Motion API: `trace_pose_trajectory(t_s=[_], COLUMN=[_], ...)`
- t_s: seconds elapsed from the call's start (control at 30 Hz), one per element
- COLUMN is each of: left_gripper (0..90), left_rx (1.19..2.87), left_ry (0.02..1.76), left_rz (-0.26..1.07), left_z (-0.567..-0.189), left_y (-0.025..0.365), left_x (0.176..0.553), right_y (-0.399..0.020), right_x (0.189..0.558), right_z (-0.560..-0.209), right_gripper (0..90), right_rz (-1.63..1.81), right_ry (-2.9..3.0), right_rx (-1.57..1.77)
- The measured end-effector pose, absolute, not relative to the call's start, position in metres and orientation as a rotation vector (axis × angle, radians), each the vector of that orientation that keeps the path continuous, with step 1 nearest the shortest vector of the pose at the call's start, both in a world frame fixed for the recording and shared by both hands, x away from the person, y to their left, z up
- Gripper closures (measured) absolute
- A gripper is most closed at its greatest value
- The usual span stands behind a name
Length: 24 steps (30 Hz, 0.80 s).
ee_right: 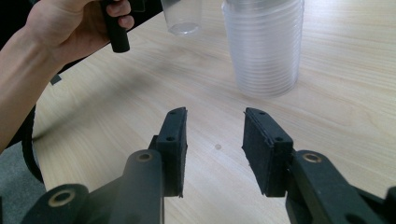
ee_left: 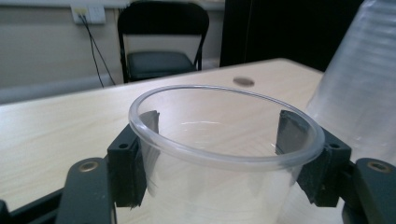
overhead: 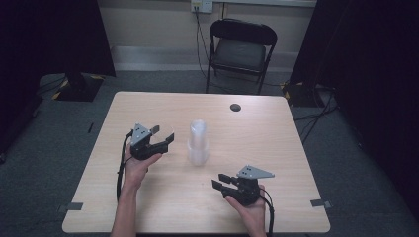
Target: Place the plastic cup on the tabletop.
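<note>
A stack of clear plastic cups (overhead: 197, 143) stands upright in the middle of the wooden table (overhead: 276, 143). My left gripper (overhead: 165, 134) is to the left of the stack and is shut on a single clear cup (ee_left: 210, 186), with both pads pressed on its wall just under the rim. That cup (ee_right: 182, 18) hangs upright a little above the tabletop, close beside the stack (ee_left: 359, 93). My right gripper (overhead: 218, 180) rests low near the front right and points toward the stack (ee_right: 264, 46). The right gripper (ee_right: 215, 126) is open, with only bare table between its pads.
A black folding chair (overhead: 242, 49) stands beyond the table's far edge. A small dark round spot (overhead: 235, 107) marks the table's far side. The person's left hand (ee_right: 70, 28) and trailing cable lie to the left of the stack. Dark curtains flank the room.
</note>
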<state>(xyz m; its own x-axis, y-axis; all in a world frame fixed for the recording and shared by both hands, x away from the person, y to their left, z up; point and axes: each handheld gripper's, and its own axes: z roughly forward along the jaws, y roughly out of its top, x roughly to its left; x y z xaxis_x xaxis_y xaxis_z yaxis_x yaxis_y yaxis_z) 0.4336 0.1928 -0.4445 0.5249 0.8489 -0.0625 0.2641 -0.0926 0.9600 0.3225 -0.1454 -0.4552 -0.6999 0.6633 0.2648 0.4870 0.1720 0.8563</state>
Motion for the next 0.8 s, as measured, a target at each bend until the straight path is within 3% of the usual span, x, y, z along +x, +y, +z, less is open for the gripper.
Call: trace_pose_trajectory(t_s=[0.33,0.8], left_gripper=[30.5,28.6], left_rx=[1.572,1.633], left_ry=[0.967,1.031], left_rz=[0.684,0.634], left_z=[-0.44,-0.464], left_y=[0.199,0.203], left_x=[0.454,0.482], right_y=[-0.145,-0.145], right_x=[0.324,0.326], right_z=[-0.456,-0.459], right_gripper=[60.1,59.5], right_rz=[1.552,1.548], right_ry=[2.28,2.289], right_rx=[1.128,1.134])
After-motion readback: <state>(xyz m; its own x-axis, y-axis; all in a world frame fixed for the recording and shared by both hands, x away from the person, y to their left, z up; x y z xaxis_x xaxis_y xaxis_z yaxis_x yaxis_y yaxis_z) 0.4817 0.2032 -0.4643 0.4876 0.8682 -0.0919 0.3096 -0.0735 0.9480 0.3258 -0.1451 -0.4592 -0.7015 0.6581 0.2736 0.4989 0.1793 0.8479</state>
